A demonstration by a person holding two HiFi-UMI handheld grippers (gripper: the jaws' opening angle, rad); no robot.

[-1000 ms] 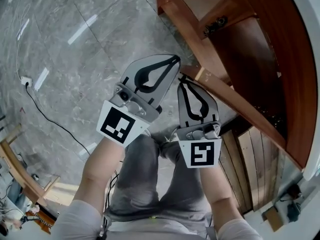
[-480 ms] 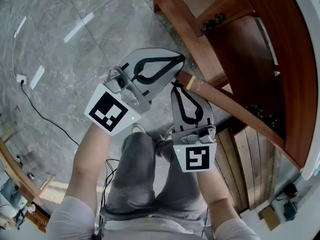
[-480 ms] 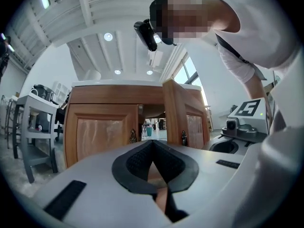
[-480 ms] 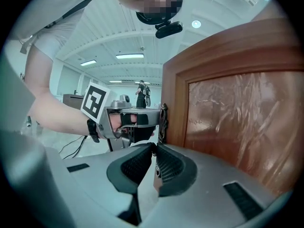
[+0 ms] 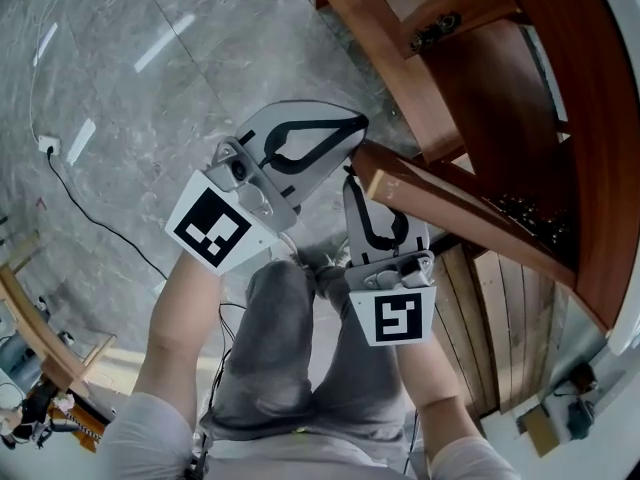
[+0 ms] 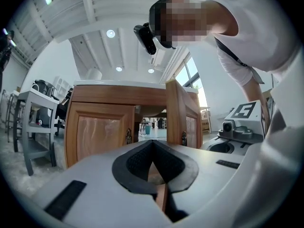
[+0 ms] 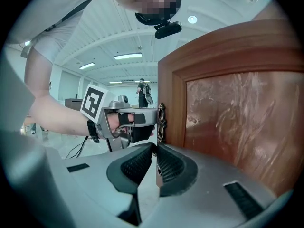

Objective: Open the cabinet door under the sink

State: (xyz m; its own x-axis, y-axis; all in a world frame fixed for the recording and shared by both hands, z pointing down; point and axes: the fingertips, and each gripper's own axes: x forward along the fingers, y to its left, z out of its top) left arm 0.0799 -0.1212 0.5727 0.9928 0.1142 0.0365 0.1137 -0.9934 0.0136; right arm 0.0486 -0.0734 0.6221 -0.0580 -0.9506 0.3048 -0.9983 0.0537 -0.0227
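Observation:
The wooden sink cabinet (image 5: 480, 98) has its right door (image 5: 440, 208) swung out toward me, seen edge-on in the left gripper view (image 6: 175, 113). The left door (image 6: 99, 132) is closed. My right gripper (image 7: 154, 147) is shut on the brass handle (image 7: 160, 120) at the open door's free edge; in the head view its tips (image 5: 355, 178) sit against that edge. My left gripper (image 5: 352, 126) hovers just left of the door's corner, jaws shut with nothing between them, pointing at the cabinet (image 6: 152, 144).
Grey marble floor (image 5: 150, 88) lies to the left, with a wall socket and black cable (image 5: 48, 146). Wooden planks (image 5: 500, 308) lie by the cabinet's right side. My legs (image 5: 290, 368) are below the grippers. A grey cart (image 6: 33, 122) stands left of the cabinet.
The right door has swung further out toward me, with the right gripper moving along on its handle. The left gripper has shifted a little left and turned.

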